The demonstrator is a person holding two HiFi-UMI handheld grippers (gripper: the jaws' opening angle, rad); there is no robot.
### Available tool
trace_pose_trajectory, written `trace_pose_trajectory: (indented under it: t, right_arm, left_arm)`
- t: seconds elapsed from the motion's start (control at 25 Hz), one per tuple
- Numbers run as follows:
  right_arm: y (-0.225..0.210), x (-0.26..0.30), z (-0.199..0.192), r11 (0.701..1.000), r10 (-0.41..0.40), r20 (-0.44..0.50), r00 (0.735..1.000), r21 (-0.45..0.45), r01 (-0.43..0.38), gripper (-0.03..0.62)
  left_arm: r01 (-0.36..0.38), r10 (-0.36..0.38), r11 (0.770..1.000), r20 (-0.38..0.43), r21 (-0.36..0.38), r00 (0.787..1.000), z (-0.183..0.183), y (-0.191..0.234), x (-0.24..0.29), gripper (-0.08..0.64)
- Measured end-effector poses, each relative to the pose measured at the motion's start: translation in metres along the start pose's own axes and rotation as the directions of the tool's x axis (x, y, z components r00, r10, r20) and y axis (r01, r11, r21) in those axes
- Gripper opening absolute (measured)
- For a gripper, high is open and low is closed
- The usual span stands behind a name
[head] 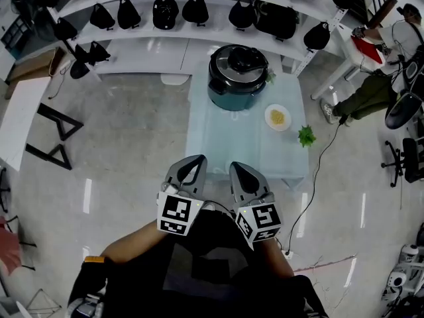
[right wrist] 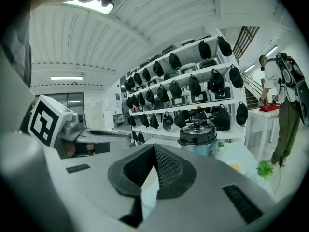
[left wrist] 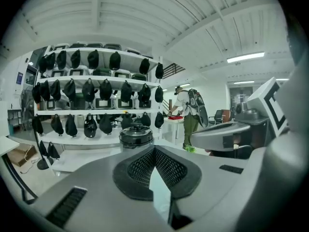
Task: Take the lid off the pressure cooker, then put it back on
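**Not begun: lid on, both grippers short of the cooker**

I see the pressure cooker (head: pixel 237 78) standing at the far end of the tabletop (head: pixel 225 144) with its lid (head: pixel 238 60) seated on top; by my reading neither the removal nor the refit has begun; my left hand-held gripper (head: pixel 193 161) and right hand-held gripper (head: pixel 238 169) sit side by side at the near edge, well apart from the cooker, each with jaws closed together on nothing; a plate (head: pixel 277 117) and a green sprig (head: pixel 306 136) lie near-right of the cooker; everything is left: reach in, lift the lid off, set it back
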State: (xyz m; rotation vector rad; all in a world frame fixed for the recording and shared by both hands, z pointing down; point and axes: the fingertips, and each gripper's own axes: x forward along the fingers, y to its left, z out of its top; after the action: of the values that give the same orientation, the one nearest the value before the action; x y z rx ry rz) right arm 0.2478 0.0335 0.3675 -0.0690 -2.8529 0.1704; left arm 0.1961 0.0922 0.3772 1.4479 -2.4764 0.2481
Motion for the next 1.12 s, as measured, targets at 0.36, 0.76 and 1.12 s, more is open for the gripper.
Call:
trace_pose_trajectory:
  t: [0.36, 0.76, 1.12]
  right_arm:
    - [-0.003, 0.007, 0.006, 0.999, -0.024, 0.016, 1.0, 0.029, 0.024, 0.011]
    - [-0.011, 0.045, 0.013, 0.986, -0.15, 0.007, 0.989, 0.078, 0.149, 0.011]
    - [-0.01, 0.097, 0.026, 0.961, -0.252, -0.002, 0.968, 0.116, 0.25, 0.011]
  left_arm:
    - [-0.027, 0.027, 1.0, 0.014, -0.012, 1.0, 0.004, 0.02, -0.006, 0.006]
    - [0.059, -0.059, 0.998, 0.003, -0.002, 0.998, 0.009, 0.064, 0.022, 0.006]
    - [0.163, -0.163, 0.986, -0.002, 0.026, 0.987, 0.017, 0.115, 0.051, 0.006]
